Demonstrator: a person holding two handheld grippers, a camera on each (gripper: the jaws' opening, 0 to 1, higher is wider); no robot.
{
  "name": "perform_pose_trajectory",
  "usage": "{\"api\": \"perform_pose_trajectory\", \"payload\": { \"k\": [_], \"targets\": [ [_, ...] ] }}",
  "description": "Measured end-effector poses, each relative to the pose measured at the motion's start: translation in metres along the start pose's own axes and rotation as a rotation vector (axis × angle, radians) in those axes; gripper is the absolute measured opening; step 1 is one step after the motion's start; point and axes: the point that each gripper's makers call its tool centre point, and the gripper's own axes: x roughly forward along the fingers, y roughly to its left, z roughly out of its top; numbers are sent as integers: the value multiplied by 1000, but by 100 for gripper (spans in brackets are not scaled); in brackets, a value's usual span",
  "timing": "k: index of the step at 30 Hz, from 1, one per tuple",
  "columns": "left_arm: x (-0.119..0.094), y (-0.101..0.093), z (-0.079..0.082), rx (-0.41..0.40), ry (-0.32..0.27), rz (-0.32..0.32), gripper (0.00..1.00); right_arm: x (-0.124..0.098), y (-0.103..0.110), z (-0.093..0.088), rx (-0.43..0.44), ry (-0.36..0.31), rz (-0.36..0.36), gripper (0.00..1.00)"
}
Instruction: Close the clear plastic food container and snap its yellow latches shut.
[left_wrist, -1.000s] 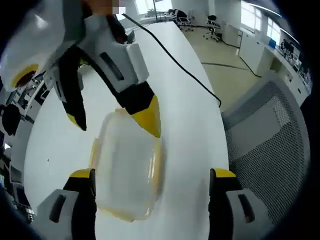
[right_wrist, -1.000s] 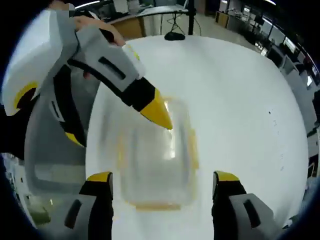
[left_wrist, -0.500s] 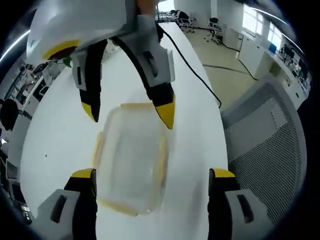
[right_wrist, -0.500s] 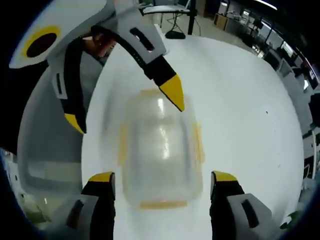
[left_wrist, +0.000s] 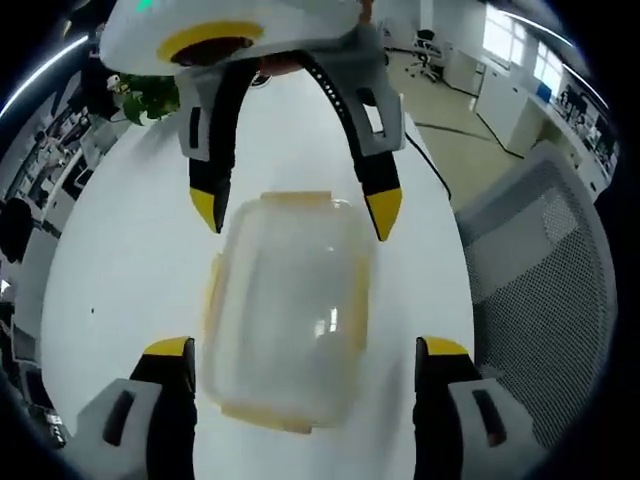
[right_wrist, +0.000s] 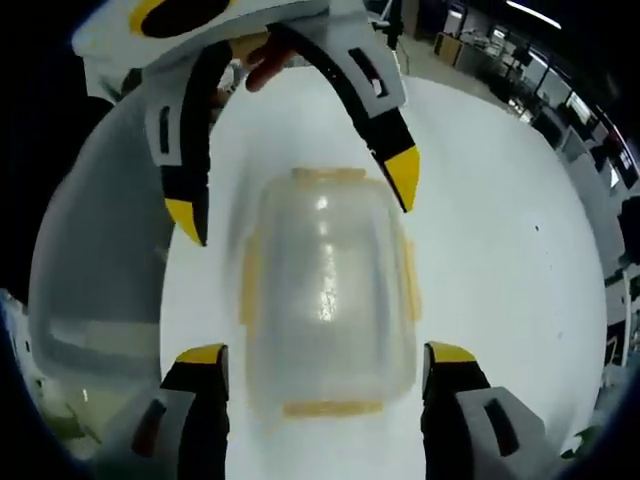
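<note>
The clear plastic container (left_wrist: 285, 310) lies on the white table (left_wrist: 120, 260) with its lid on top and yellow latches (left_wrist: 213, 292) along its edges. My left gripper (left_wrist: 305, 350) is open, its yellow-tipped jaws standing either side of the container's near end. Opposite it, my right gripper (left_wrist: 295, 210) reaches in from the top, open, straddling the far end. In the right gripper view the container (right_wrist: 325, 300) sits between my right gripper (right_wrist: 325, 355) at the bottom and my left gripper (right_wrist: 295, 195) at the top. Neither gripper is closed on anything.
A grey mesh chair (left_wrist: 540, 260) stands beside the table edge, with a black cable (left_wrist: 438, 180) running across the table toward it. A green plant (left_wrist: 150, 95) sits at the far left. A grey chair back (right_wrist: 90, 280) is close to the table edge.
Each gripper has swung round in the other's view from a slanted side approach to face it squarely over the container's ends. The container now lies lengthwise between them.
</note>
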Motion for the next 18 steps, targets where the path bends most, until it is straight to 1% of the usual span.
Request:
{"api": "perform_pose_trajectory", "payload": {
  "k": [1,4,7,11,14,16,18],
  "targets": [
    [1,0,0,3,3,-2,90,1,-2,1,2,-12,-12,80],
    [6,3,-5,7,28,-2,88,3,-3,1,1,-15,-16,80],
    [7,2,-8,13,43,-7,87,5,-4,-2,-32,5,-23,80],
    [9,4,-12,27,55,-13,83,6,-7,-5,-37,13,-26,79],
    [12,9,-13,21,63,-7,82,9,-8,-9,-52,34,-30,79],
    [13,9,-13,22,61,-13,83,10,-8,-9,-53,32,-28,79],
    [16,12,-14,41,69,-7,84,11,-9,-9,-55,33,-26,80]
  ]
}}
